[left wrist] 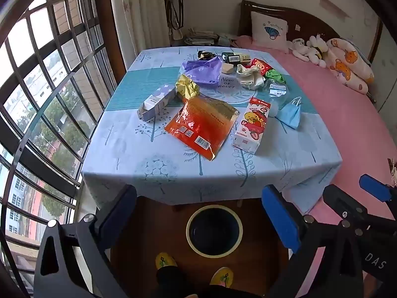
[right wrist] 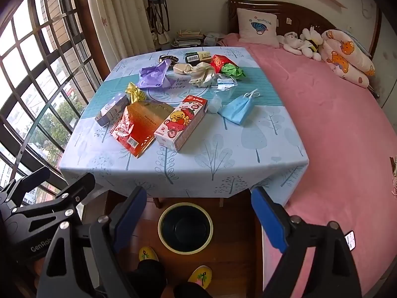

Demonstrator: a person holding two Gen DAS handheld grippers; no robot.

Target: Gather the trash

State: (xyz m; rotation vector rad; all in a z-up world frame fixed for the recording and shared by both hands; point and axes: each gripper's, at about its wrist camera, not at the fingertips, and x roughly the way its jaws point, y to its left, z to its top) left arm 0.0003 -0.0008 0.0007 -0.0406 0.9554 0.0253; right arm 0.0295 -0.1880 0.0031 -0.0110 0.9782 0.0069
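- Left hand-held gripper (left wrist: 198,213): jaws spread wide, nothing between them, held above the floor in front of the surface.
- Right hand-held gripper (right wrist: 198,213): jaws also wide apart and empty, just beside the left one.
- Bin (left wrist: 192,214): on the floor below both, at the surface's near edge, beside the person's yellow slippers (left wrist: 165,260).
- Surface (left wrist: 148,164): trash scattered on its tablecloth.
- Nearest: orange bag (left wrist: 201,124), lying flat, touching the duck carton (left wrist: 251,124).
- Left: purple box (left wrist: 156,101) against a gold wrapper (left wrist: 187,87).
- Right: blue mask (left wrist: 290,114).
- Farther: purple bag (left wrist: 202,70), crumpled cloth (left wrist: 249,75), green wrapper (left wrist: 275,75), red packet (left wrist: 260,65).
- Bed (left wrist: 347,124): pink, along the right.
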